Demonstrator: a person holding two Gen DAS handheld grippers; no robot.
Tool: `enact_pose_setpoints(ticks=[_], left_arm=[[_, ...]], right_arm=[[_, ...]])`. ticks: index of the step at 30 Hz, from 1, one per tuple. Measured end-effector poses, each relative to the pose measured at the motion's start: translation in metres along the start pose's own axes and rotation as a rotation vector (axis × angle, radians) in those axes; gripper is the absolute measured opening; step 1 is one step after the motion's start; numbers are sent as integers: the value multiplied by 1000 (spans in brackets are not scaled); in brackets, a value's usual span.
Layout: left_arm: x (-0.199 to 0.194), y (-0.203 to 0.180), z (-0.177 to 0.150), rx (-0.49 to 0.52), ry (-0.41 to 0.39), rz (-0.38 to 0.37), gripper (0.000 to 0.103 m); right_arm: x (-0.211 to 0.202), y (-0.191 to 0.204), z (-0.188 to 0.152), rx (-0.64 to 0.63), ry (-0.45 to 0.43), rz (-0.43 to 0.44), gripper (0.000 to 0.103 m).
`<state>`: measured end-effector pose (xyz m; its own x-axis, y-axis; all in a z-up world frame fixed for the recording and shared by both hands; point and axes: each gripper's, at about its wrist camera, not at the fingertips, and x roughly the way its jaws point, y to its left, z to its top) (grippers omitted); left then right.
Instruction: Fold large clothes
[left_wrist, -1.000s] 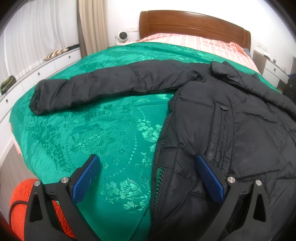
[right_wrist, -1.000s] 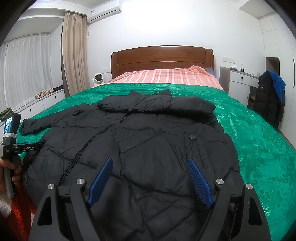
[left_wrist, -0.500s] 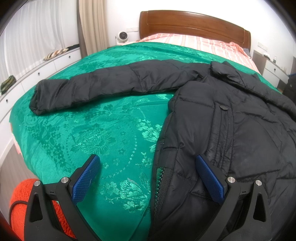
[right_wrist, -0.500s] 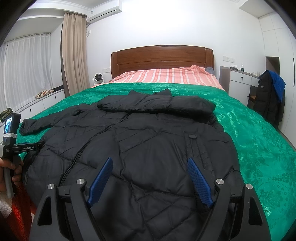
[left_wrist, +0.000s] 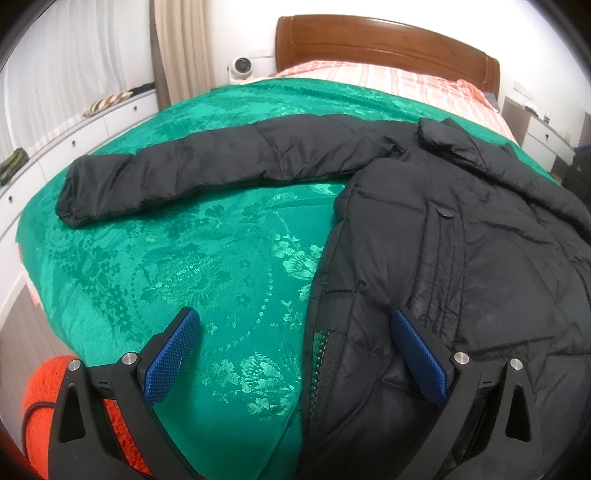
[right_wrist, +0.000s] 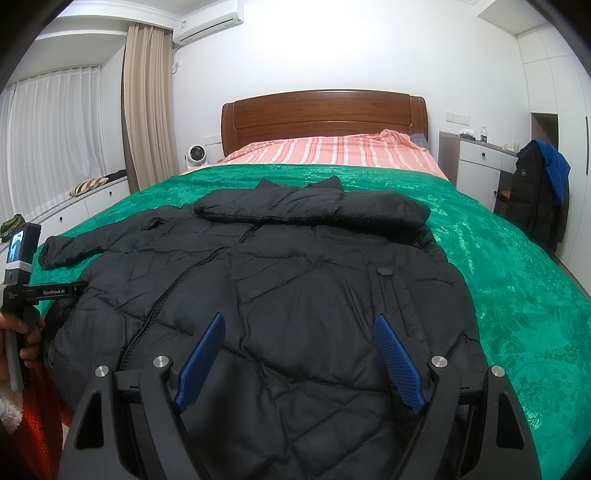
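The black puffer jacket (right_wrist: 295, 288) lies front-up on the green bedspread (right_wrist: 517, 280), collar toward the headboard (right_wrist: 325, 114), zip closed along the front. One sleeve is already laid across the chest just below the collar (right_wrist: 314, 208); the other sleeve (left_wrist: 207, 170) lies stretched straight out over the bedspread, unfolded.

Your left gripper (left_wrist: 295, 349) stands wide open with nothing held, hovering over the jacket's side edge near the hem: one blue pad is above the bedspread, the other above the quilted panel. Your right gripper (right_wrist: 295, 354) is likewise wide open and empty, poised above the lower front of the jacket.

The step in hand, as I judge it, is the outstretched sleeve. Take it near the cuff (left_wrist: 81, 195), pinch through both layers, and carry it across the chest to lie over the first sleeve. The filling is bulky and the shell looks slick, so bite deep and press the fold flat, or it may spring back.

Around the work: a small white fan (right_wrist: 195, 155) beside the headboard, a striped sheet (right_wrist: 332, 151) at the pillow end, another dark coat (right_wrist: 535, 192) draped by the desk, an orange-red fleecy item (left_wrist: 40, 398) at the near corner below your left gripper. None lies on the folding area; the bedspread beside the jacket is free of obstruction.
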<state>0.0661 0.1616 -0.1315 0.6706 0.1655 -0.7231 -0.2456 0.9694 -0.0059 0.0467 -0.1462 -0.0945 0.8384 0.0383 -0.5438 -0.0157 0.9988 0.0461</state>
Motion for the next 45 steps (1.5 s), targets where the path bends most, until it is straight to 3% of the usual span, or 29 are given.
enact_pose_setpoints(ticks=[45], left_arm=[[-12,14,9,-44,-18,38,103]], right_arm=[[4,4,-5,-11,7,2,82]])
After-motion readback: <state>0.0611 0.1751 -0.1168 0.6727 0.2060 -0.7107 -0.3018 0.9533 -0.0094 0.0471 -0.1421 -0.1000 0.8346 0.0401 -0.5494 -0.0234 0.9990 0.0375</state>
